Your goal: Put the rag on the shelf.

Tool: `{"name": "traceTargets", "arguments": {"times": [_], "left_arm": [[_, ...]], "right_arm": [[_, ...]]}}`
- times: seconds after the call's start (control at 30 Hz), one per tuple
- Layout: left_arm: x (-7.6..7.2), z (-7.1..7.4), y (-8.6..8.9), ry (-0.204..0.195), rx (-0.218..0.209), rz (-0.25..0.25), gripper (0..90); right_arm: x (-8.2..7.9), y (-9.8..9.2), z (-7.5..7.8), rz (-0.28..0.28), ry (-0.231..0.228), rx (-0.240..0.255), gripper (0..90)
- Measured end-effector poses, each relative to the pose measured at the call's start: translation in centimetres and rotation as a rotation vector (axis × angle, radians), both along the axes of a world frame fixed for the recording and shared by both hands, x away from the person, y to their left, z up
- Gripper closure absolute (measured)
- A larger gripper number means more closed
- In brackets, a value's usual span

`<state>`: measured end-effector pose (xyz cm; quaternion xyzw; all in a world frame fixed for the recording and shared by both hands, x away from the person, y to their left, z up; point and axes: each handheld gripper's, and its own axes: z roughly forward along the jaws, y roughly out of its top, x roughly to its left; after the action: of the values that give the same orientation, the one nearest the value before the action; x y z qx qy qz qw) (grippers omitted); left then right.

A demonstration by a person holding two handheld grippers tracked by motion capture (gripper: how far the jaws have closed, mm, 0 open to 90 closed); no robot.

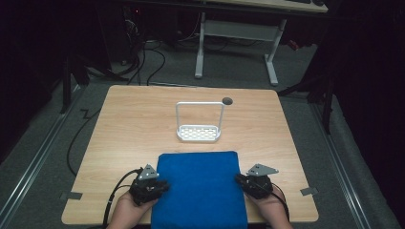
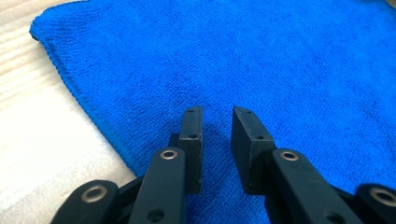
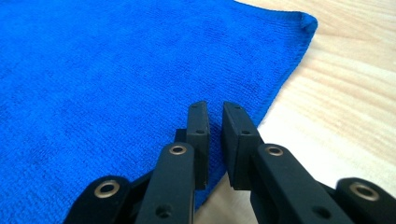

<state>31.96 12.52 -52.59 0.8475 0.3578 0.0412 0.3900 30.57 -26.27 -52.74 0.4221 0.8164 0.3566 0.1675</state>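
Observation:
A blue cloth [image 1: 200, 186] lies flat at the near middle of the wooden table [image 1: 129, 119]. My left gripper [image 1: 163, 186] rests at the cloth's left edge, pointing inward. In the left gripper view its jaws [image 2: 217, 112] stand a little apart over the blue cloth [image 2: 243, 51], with nothing between them. My right gripper [image 1: 239, 180] sits at the cloth's right edge. In the right gripper view its jaws [image 3: 215, 107] show a narrow gap just above the border of the cloth [image 3: 107, 60], also with nothing between them.
A white wire rack [image 1: 198, 133] with a tall handle stands just beyond the cloth at the table's centre. A small dark round spot [image 1: 227, 100] marks the tabletop behind it. Bare wood lies left and right of the cloth. A white desk frame [image 1: 236, 33] stands on the floor beyond.

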Motion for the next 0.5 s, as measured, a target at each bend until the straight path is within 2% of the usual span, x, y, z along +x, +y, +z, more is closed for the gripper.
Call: {"name": "traceTargets", "arguments": {"times": [0.07, 0.1, 0.17, 0.23, 0.27, 0.37, 0.43, 0.5], "left_arm": [[0.2, 0.1, 0.1, 0.008, -0.006, 0.005, 74.1], [0.7, 0.3, 0.4, -0.034, -0.002, 0.042, 70.8], [1.1, 0.5, 0.8, -0.049, -0.015, 0.062, 68.3], [2.3, 0.8, 1.5, -0.094, -0.016, 0.119, 66.1], [3.0, 0.9, 1.8, -0.103, -0.016, 0.148, 63.6], [5.2, 0.7, 2.6, -0.074, -0.064, 0.232, 61.4], [6.9, 0.2, 2.3, -0.049, -0.069, 0.254, 60.7], [7.4, 0.0, 2.2, -0.045, -0.067, 0.259, 60.8]], "right_arm": [[-0.3, 0.0, 0.0, 0.008, 0.005, 0.000, 81.8], [-0.4, 0.0, 0.1, 0.018, 0.003, -0.006, 79.7], [-0.4, -0.1, 0.1, 0.024, -0.001, -0.007, 78.1], [-0.3, -0.1, 0.2, 0.026, -0.009, 0.012, 75.7], [-0.2, -0.2, 0.3, 0.027, -0.011, 0.019, 74.9], [-0.1, -0.5, 0.2, 0.022, -0.015, 0.029, 72.5], [0.0, -0.7, 0.2, 0.017, -0.018, 0.033, 71.7], [0.0, -0.8, 0.2, 0.013, -0.023, 0.035, 71.5]]}}
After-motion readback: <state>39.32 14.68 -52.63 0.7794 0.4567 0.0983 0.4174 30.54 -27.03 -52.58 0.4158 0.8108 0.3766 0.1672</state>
